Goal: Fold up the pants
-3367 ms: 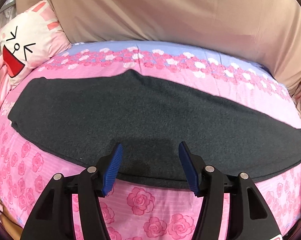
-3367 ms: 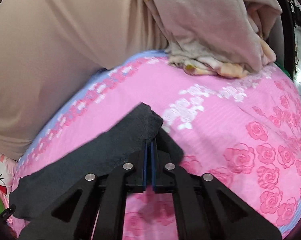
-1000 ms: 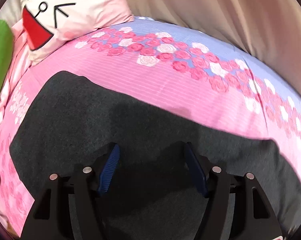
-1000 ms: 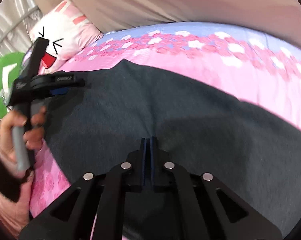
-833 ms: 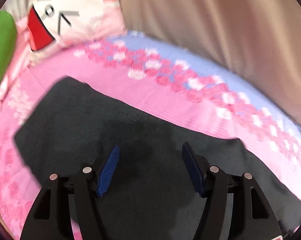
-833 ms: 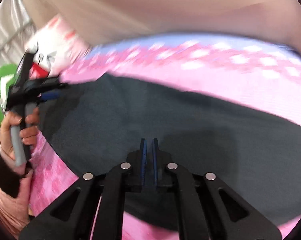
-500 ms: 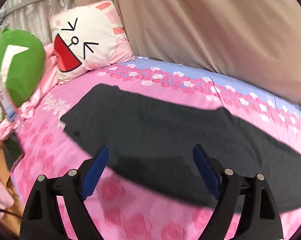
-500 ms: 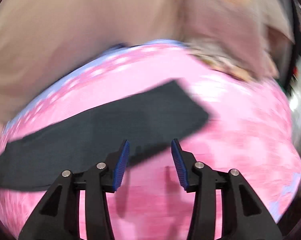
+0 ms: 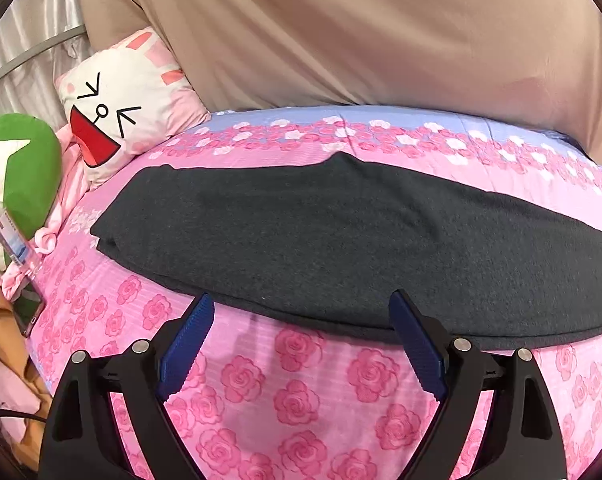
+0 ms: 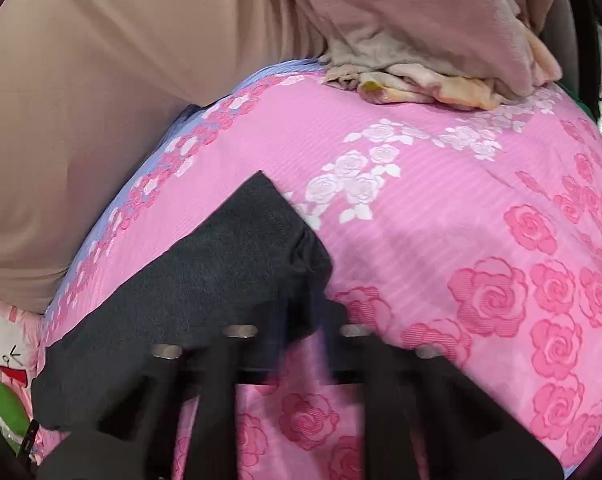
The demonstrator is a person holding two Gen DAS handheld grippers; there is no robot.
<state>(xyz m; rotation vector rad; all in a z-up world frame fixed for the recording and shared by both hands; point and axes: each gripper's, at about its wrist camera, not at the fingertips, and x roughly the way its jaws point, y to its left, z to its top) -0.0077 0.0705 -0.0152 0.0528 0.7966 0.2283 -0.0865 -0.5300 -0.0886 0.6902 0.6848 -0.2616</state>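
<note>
Dark grey pants (image 9: 341, 240) lie flat as a long strip across a pink rose-print bed (image 9: 301, 392). My left gripper (image 9: 301, 316) is open and empty at the pants' near edge, above the sheet. In the right wrist view the pants' leg end (image 10: 229, 264) lies just ahead of my right gripper (image 10: 301, 312). That gripper is heavily motion-blurred, so the state of its jaws is unclear.
A white bunny-face pillow (image 9: 117, 100) and a green cushion (image 9: 13, 176) sit at the bed's left end. A beige curtain (image 9: 361, 32) hangs behind. A pile of peach blankets (image 10: 421, 40) lies at the right end. A phone (image 9: 31, 316) lies by the left edge.
Both grippers pulled back from the pants' middle. The left gripper opened wider and now sits at the near edge. The right gripper opened, swung to the leg end and is moving fast.
</note>
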